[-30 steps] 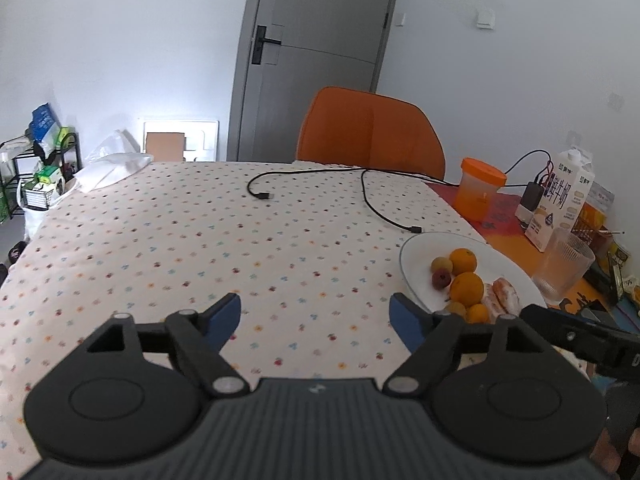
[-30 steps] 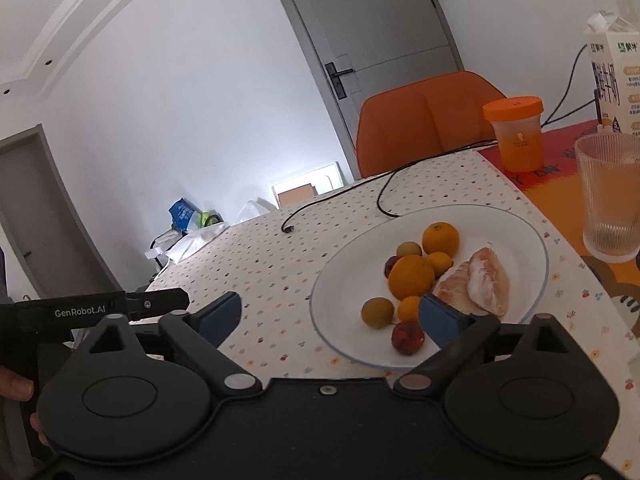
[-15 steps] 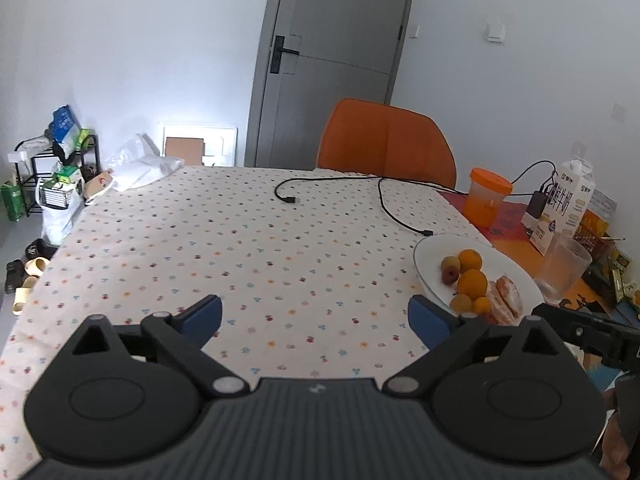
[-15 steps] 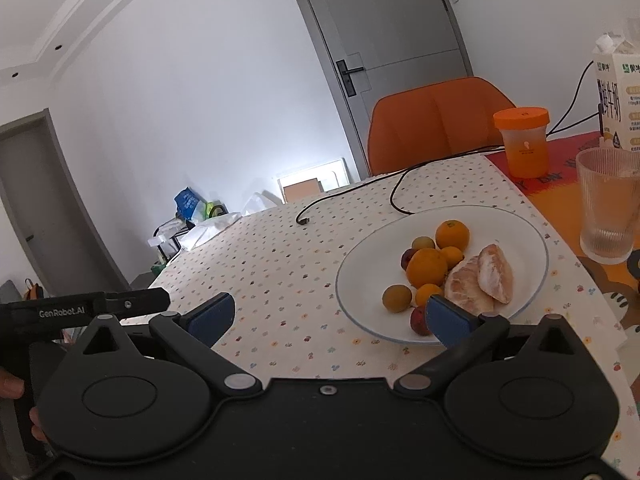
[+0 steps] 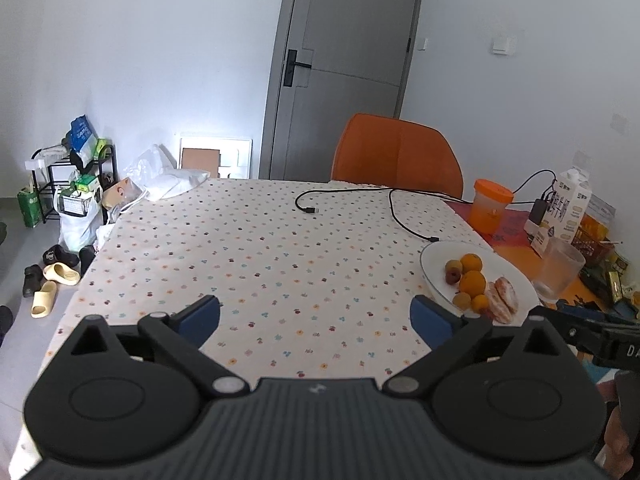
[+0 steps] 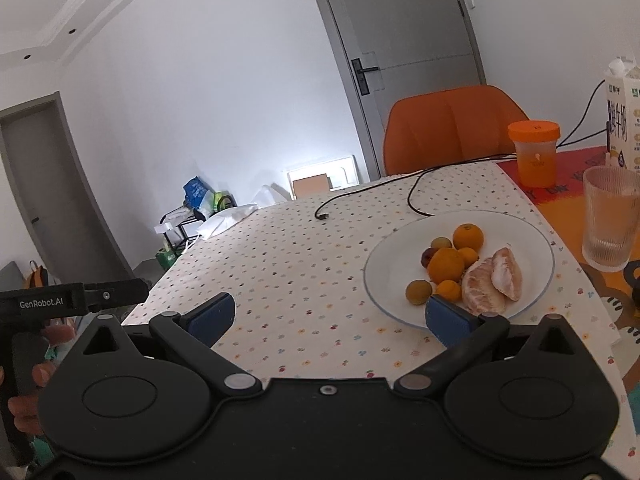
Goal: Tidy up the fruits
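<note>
One table [image 5: 256, 248] under a dotted cloth fills both views, with one orange chair [image 5: 396, 152] behind it at 12 o'clock and one grey door [image 5: 344, 68] beyond that. On the table, toward 3 o'clock in the left wrist view, sits one white plate [image 6: 396, 256] carrying all the fruit.

Counted in the right wrist view, the plate holds four oranges [image 6: 446, 266] of differing size, two peeled pomelo segments [image 6: 506, 274] lying side by side and touching, two yellow-brown small fruits [image 6: 419, 292], and one dark red fruit [image 6: 427, 257] half hidden behind the biggest orange. The near rim of the plate is covered by the right blue pad.

Past the plate, from 1 to 3 o'clock, stand one milk carton [image 6: 622, 116], cut off by the frame edge, one ribbed glass [image 6: 610, 216], and one orange-lidded jar [image 6: 534, 152]. Two black cables [image 5: 400, 216] trail across the cloth near the chair.

The left tongs [image 5: 314, 318] stand wide apart with nothing between the pads, only bare cloth. The right tongs [image 6: 328, 316] are likewise spread with nothing gripped. Each tool shows at the edge of the other's view, with fingers on its handle partly cut off.

A rack and bags on the floor at 9 o'clock are too cluttered to count.
</note>
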Demonstrator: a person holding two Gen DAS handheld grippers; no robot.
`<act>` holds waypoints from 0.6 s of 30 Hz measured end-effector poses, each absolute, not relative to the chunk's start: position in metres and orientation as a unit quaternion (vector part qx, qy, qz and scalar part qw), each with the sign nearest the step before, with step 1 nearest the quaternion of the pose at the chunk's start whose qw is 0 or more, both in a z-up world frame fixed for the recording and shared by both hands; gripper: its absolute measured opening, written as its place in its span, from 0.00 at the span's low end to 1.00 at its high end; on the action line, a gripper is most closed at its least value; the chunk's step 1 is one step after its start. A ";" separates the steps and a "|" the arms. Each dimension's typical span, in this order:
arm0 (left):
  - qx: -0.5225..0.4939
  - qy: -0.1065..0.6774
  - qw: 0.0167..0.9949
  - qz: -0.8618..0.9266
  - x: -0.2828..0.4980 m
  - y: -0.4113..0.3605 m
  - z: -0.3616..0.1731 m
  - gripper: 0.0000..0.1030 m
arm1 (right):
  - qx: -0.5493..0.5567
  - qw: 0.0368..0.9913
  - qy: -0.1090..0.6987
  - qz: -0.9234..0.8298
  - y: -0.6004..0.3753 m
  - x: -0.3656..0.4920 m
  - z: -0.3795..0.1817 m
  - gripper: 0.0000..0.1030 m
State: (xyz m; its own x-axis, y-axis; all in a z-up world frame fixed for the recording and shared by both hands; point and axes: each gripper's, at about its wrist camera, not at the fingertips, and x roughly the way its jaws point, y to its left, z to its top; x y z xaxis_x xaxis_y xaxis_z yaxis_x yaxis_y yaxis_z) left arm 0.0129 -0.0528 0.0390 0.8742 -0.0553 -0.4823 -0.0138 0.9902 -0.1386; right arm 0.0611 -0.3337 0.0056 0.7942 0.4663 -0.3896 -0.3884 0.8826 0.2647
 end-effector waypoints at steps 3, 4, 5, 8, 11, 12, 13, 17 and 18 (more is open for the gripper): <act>-0.065 0.251 0.966 -0.012 0.006 -0.050 0.041 0.98 | 0.078 0.944 0.225 0.228 -0.329 0.054 0.009 1.00; -0.063 0.251 0.966 -0.011 0.004 -0.049 0.041 0.98 | 0.075 0.944 0.226 0.229 -0.328 0.051 0.010 1.00; -0.062 0.251 0.966 -0.009 0.001 -0.048 0.041 0.98 | 0.073 0.944 0.227 0.229 -0.327 0.050 0.011 1.00; -0.059 0.248 0.967 -0.006 -0.007 -0.045 0.042 0.98 | 0.064 0.944 0.227 0.231 -0.322 0.043 0.013 1.00; -0.062 0.242 0.968 -0.005 -0.016 -0.041 0.044 0.98 | 0.056 0.944 0.227 0.232 -0.316 0.034 0.016 1.00; -0.061 0.239 0.969 -0.007 -0.019 -0.040 0.045 0.98 | 0.054 0.944 0.228 0.233 -0.314 0.032 0.017 1.00; -0.060 0.237 0.970 -0.009 -0.021 -0.039 0.045 0.98 | 0.053 0.944 0.229 0.232 -0.312 0.030 0.017 1.00; -0.055 0.235 0.970 -0.012 -0.030 -0.036 0.045 0.98 | 0.049 0.942 0.232 0.237 -0.306 0.022 0.020 1.00; -0.055 0.235 0.970 -0.013 -0.030 -0.035 0.045 0.98 | 0.050 0.941 0.232 0.240 -0.305 0.020 0.021 1.00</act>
